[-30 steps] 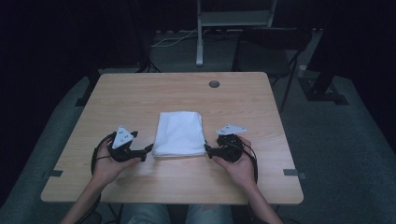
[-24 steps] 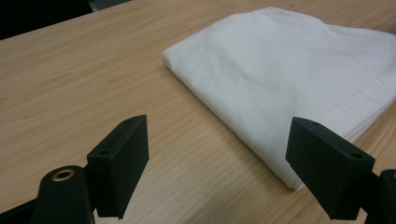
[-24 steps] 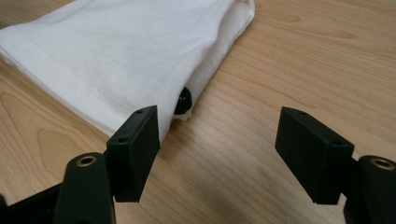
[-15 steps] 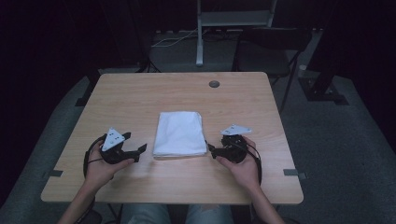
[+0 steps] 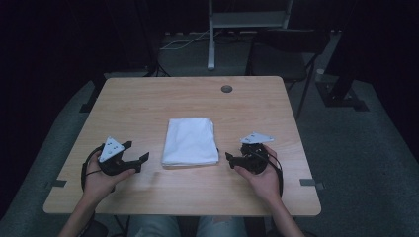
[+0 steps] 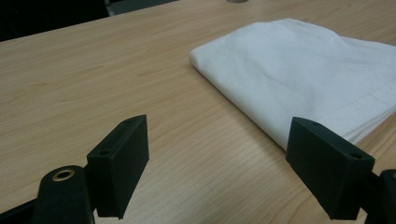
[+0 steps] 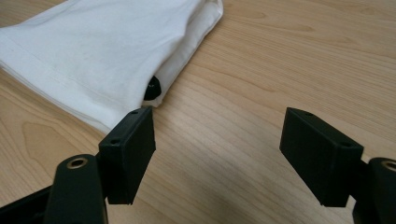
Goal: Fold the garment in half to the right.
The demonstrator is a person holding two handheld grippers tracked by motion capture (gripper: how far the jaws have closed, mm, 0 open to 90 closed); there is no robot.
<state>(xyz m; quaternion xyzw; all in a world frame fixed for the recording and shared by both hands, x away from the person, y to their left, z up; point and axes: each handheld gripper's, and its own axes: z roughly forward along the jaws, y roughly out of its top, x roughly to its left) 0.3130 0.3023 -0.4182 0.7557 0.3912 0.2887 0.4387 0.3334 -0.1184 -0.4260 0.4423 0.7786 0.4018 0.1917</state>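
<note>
In the lower left of the high view we see the left gripper (image 5: 137,152) in the person's left hand (image 5: 101,181), resting low over the wooden table (image 5: 148,101). Its jaws stand wide apart with nothing between them; in the left gripper view only bare wood lies between the two black pads. At the centre of the high view lies the folded white cloth (image 5: 190,140), flat on the table, between the two grippers and apart from both. In the left gripper view the cloth (image 6: 308,74) fills the upper right; in the right gripper view it (image 7: 93,51) sits in the upper left, its folded edges stacked. In the lower right of the high view the right gripper (image 5: 231,159) sits in the right hand (image 5: 262,180). Its jaws have just been opening and now gape wide, with only table between them; the left pad is just beside the cloth's corner.
</note>
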